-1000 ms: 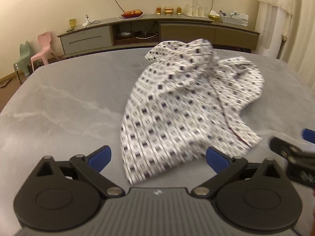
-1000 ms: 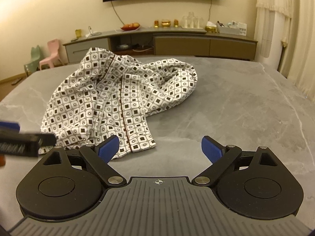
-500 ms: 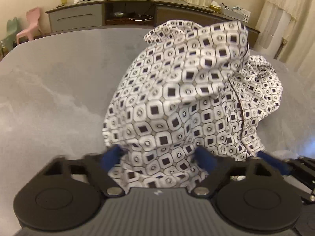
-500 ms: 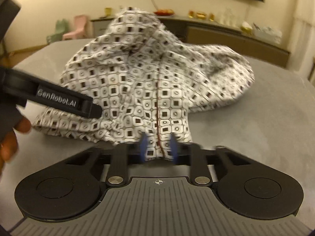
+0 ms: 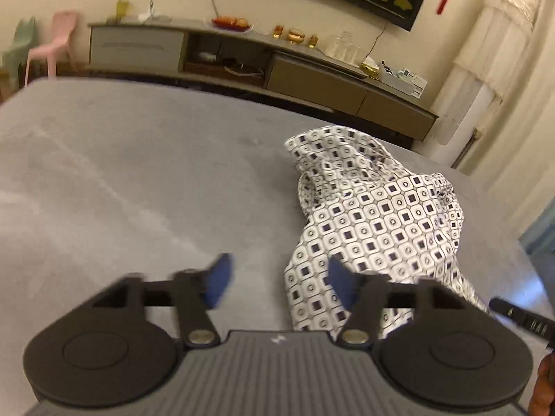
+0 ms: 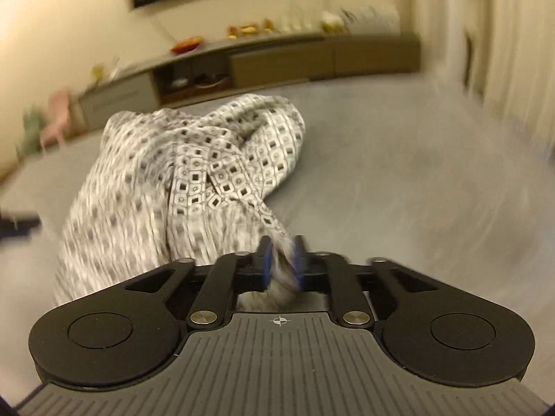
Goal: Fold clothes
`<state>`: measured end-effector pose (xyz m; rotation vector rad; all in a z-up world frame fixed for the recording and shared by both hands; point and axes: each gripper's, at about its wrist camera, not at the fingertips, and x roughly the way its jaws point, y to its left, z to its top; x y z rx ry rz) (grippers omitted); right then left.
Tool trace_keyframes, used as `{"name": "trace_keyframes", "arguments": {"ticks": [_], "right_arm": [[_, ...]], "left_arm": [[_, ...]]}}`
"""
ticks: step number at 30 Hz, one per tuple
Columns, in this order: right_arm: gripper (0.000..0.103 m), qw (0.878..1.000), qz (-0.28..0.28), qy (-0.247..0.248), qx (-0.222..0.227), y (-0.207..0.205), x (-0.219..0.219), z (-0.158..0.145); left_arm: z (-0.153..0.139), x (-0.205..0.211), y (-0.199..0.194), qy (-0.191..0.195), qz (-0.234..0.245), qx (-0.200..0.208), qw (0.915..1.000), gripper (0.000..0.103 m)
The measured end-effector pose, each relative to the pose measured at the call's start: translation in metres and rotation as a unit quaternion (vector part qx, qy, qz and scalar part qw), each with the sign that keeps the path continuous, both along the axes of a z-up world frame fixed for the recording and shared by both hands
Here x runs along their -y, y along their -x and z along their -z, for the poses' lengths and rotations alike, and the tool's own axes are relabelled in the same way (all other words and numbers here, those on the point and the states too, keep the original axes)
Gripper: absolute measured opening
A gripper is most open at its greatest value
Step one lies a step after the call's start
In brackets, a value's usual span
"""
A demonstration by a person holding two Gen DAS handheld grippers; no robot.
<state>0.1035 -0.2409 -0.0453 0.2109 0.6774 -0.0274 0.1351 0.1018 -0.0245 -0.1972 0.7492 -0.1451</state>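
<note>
Two grippers were under my control, and they stood in quite different states. My right gripper (image 6: pixel 281 263) had its blue pads (image 6: pixel 264 260) drawn close together on a bunched edge of the patterned shirt (image 6: pixel 194 173), the cloth squeezed between them and trailing away toward the heap. That view was smeared with motion blur, so I could not make out which part of the garment was pinched. My left gripper (image 5: pixel 277 282) had its jaws spread well apart with nothing between them; its right pad sat in front of the near edge of the cloth, and I could not tell whether it touched, while its left pad stood over bare tabletop.

I saw the shirt, white with small dark squares, lying crumpled in a loose mound on the grey marbled table (image 5: pixel 121 180), toward the right side in the left wrist view (image 5: pixel 374 222) and left of centre in the right wrist view. At the far right edge of the left view I could see a dark bar of the other tool (image 5: pixel 520 319) and part of a hand (image 5: pixel 543 388). Beyond the table a long low sideboard (image 5: pixel 242 66) ran along the wall, with a pink chair (image 5: pixel 52 41) off to its left.
</note>
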Motion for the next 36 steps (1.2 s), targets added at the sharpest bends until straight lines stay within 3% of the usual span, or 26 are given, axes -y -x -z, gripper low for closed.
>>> {"name": "trace_keyframes", "arguments": {"ticks": [1,3,4,6,9,10,12,14,15,17,19,20,21,22,23,24,26,27,29,31,33,34,35,36], "right_arm": [[0.05,1.0,0.01,-0.002,0.021,0.0,-0.001,-0.002],[0.079,0.998,0.015,0.0,0.064,-0.002,-0.008,-0.008],[0.085,0.996,0.015,0.001,0.086,-0.004,-0.013,-0.011],[0.089,0.995,-0.022,-0.003,0.095,-0.011,-0.027,-0.009],[0.087,0.993,-0.099,0.011,0.062,-0.027,-0.055,0.009],[0.078,0.991,-0.119,0.025,0.053,-0.031,-0.065,0.015],[0.0,0.986,-0.157,0.052,0.037,-0.038,-0.084,0.025],[0.0,0.975,-0.199,0.072,0.067,-0.024,-0.105,0.011],[0.0,0.961,-0.247,0.077,0.097,-0.009,-0.118,-0.001],[0.0,0.911,-0.369,0.099,0.156,0.029,-0.148,-0.021],[0.0,0.864,-0.463,0.144,0.137,0.051,-0.173,-0.021],[0.0,0.847,-0.491,0.165,0.122,0.055,-0.179,-0.018],[0.011,0.838,-0.502,0.185,0.113,0.055,-0.178,-0.013],[0.024,0.842,-0.495,0.186,0.109,0.049,-0.17,-0.014],[0.045,0.862,-0.466,0.165,0.111,0.037,-0.153,-0.02],[0.054,0.881,-0.437,0.144,0.113,0.024,-0.136,-0.026],[0.064,0.917,-0.37,0.092,0.115,-0.003,-0.1,-0.039],[0.076,0.939,-0.319,0.052,0.115,-0.02,-0.077,-0.046],[0.081,0.972,-0.213,0.018,0.097,-0.061,-0.041,-0.042],[0.078,0.981,-0.179,0.048,0.058,-0.096,-0.026,-0.021],[0.069,0.977,-0.195,0.074,0.031,-0.115,-0.027,0.004],[0.061,0.975,-0.212,0.072,0.017,-0.119,-0.029,0.015],[0.026,0.971,-0.226,0.074,0.005,-0.122,-0.033,0.023],[0.0,0.968,-0.237,0.082,-0.005,-0.12,-0.039,0.026]], "left_arm": [[0.0,0.004,0.0,0.0,0.004,0.0,1.0,0.068],[-0.001,0.005,-0.001,0.004,0.009,0.001,1.0,0.073],[-0.003,0.002,-0.002,0.011,0.008,0.0,0.9999,0.076],[-0.003,-0.004,-0.002,0.023,0.001,-0.006,0.9997,0.076],[-0.001,-0.011,-0.005,0.039,-0.01,-0.016,0.999,0.077],[0.0,-0.013,-0.008,0.043,-0.014,-0.017,0.9988,0.077],[-0.001,-0.017,-0.008,0.051,-0.021,-0.017,0.9983,0.078],[-0.003,-0.019,-0.006,0.059,-0.022,-0.014,0.9979,0.079],[-0.004,-0.02,-0.005,0.063,-0.023,-0.012,0.9977,0.081],[-0.006,-0.022,-0.003,0.07,-0.025,-0.008,0.9972,0.085],[-0.009,-0.024,-0.001,0.077,-0.027,-0.004,0.9966,0.087],[-0.009,-0.024,0.0,0.08,-0.027,-0.003,0.9964,0.088],[-0.006,-0.015,0.001,0.075,-0.015,-0.004,0.9971,0.089],[-0.003,-0.006,0.002,0.069,-0.004,-0.005,0.9976,0.09],[0.0,0.004,0.003,0.064,0.007,-0.005,0.9979,0.092],[0.002,0.013,0.004,0.059,0.019,-0.006,0.9981,0.097],[0.008,0.031,0.006,0.048,0.041,-0.008,0.998,0.103],[0.011,0.04,0.007,0.042,0.053,-0.009,0.9977,0.103],[0.017,0.059,0.009,0.032,0.075,-0.01,0.9966,0.103],[0.022,0.077,0.011,0.021,0.098,-0.012,0.9949,0.103],[0.033,0.1,0.014,-0.017,0.115,0.0,0.9933,0.102],[0.039,0.11,0.015,-0.048,0.114,0.01,0.9923,0.077],[0.046,0.115,0.013,-0.076,0.108,0.011,0.9911,0.056],[0.049,0.114,0.009,-0.086,0.099,0.004,0.9913,0.036]]}}
